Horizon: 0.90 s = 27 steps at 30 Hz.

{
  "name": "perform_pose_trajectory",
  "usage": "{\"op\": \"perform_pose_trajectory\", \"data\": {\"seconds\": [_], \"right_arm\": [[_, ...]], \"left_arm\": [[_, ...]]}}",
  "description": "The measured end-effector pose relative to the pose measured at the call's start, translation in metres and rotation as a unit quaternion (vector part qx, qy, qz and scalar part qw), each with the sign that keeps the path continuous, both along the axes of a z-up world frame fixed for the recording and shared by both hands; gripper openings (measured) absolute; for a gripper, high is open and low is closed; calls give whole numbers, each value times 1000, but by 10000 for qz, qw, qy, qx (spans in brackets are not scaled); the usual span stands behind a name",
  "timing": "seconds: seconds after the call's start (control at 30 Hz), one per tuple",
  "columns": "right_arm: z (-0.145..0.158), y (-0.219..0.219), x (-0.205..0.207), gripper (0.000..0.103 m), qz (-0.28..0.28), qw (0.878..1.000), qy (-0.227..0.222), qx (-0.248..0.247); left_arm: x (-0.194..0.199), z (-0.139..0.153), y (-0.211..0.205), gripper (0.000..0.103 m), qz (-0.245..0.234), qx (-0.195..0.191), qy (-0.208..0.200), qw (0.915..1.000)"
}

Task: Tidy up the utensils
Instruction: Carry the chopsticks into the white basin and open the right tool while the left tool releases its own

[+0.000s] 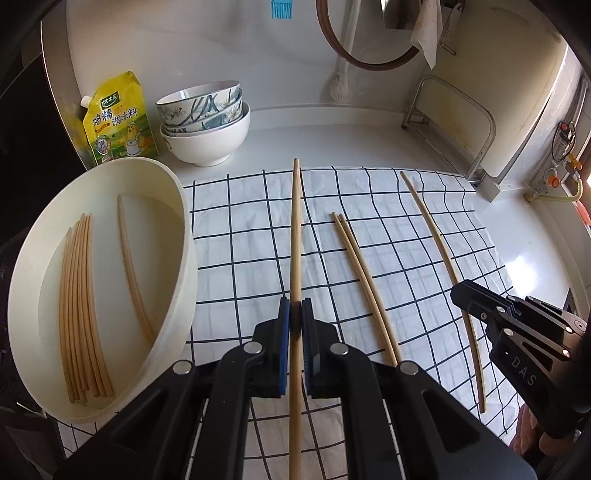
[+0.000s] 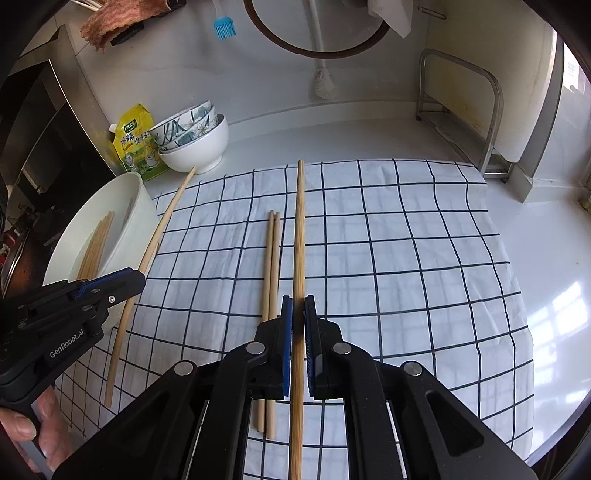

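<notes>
My left gripper (image 1: 295,325) is shut on a wooden chopstick (image 1: 295,236) that points forward over the checked cloth (image 1: 406,236). My right gripper (image 2: 298,325) is shut on another chopstick (image 2: 300,229). Two more chopsticks (image 2: 271,266) lie side by side on the cloth between the grippers; they also show in the left wrist view (image 1: 362,273). A cream oval tub (image 1: 177,280) at the left holds several chopsticks (image 1: 79,314). The right gripper (image 1: 480,306) shows at the right of the left wrist view, the left gripper (image 2: 122,284) at the left of the right wrist view.
Stacked bowls (image 1: 207,122) and a yellow seasoning pouch (image 1: 118,118) stand behind the tub. A metal rack (image 1: 461,122) stands at the back right. A round lid (image 1: 365,37) and a blue brush (image 2: 224,27) hang on the wall. The white counter (image 2: 554,258) extends right.
</notes>
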State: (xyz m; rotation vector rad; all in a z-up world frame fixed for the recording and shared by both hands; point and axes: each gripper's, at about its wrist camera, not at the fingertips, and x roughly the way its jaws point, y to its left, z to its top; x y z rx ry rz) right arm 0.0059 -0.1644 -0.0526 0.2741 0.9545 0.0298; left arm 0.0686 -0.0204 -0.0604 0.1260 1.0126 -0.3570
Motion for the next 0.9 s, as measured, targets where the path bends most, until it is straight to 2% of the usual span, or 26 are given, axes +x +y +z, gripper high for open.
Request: {"op": "perform_pose_trajectory", "data": {"seconds": [0.43, 0.9], "right_arm": [[26, 37, 25, 6, 486, 9982, -338, 24], [56, 111, 68, 6, 1274, 9900, -587, 157]], "left_arm": [[6, 39, 40, 7, 388, -170, -242, 9988], [18, 62, 125, 7, 1218, -145, -469, 9913]]}}
